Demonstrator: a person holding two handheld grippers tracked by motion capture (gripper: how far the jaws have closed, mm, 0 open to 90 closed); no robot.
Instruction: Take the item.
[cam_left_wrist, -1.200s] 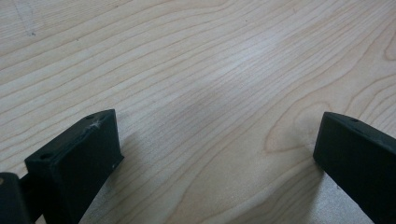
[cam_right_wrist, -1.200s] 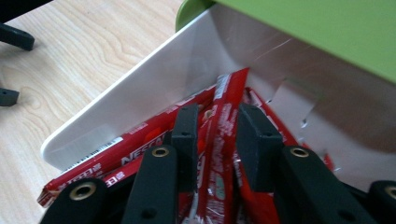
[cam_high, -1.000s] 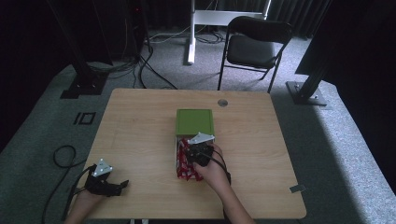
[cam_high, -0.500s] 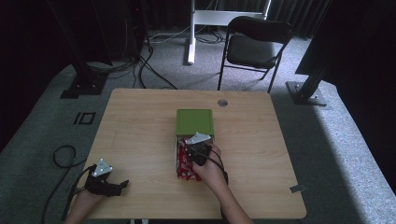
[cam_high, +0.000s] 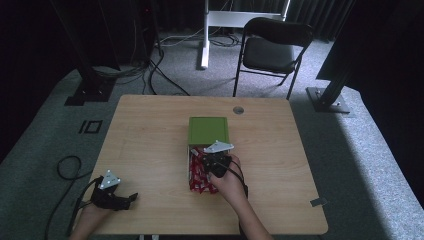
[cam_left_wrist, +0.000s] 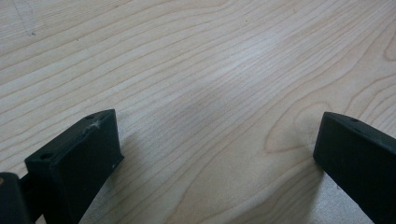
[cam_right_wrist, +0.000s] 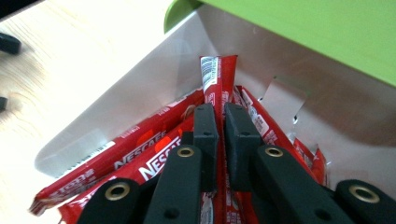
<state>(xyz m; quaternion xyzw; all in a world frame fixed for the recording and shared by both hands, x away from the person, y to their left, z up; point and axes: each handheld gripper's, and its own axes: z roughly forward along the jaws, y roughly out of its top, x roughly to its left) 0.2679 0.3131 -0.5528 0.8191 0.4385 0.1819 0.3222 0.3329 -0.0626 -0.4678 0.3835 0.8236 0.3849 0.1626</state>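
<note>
On table centre: green box (cam_high: 208, 130) w/ its white open tray (cam_high: 190, 170) running toward 6 o'clock from it; we see red Nescafe stick packs (cam_high: 200, 176) piled in the tray.
Table: light wood top (cam_high: 150, 135), small round grommet (cam_high: 238, 110) near the 12 o'clock edge.
Right gripper: our right gripper (cam_high: 212, 162) sits over the tray, just at 6 o'clock of the green box, grey plate on top, right hand (cam_high: 231, 182) behind it.
Right claw state: in the right gripper view the right gripper (cam_right_wrist: 221, 122) has its jaws nearly together, w/ one red stick pack (cam_right_wrist: 217, 74) pinched between them; pack stands up past the jaw tips, barcode end toward the green lid (cam_right_wrist: 327, 32).
Stick packs, close: more red packs (cam_right_wrist: 140, 158) lie slanted at 9 o'clock of the jaws, others at 3 o'clock against the white tray wall (cam_right_wrist: 140, 98).
Left gripper: our left gripper (cam_high: 120, 199) rests on the table at approx 7 o'clock of the box, well apart from it, near the table's 6 o'clock edge, left hand (cam_high: 95, 212) on it.
Left claw state: in the left gripper view the left gripper (cam_left_wrist: 217, 149) has jaws spread wide, nothing between them but bare wood (cam_left_wrist: 210, 70).
Beyond table: black folding chair (cam_high: 272, 47) at 12 o'clock, cables (cam_high: 160, 75) on grey carpet at approx 11 o'clock.
</note>
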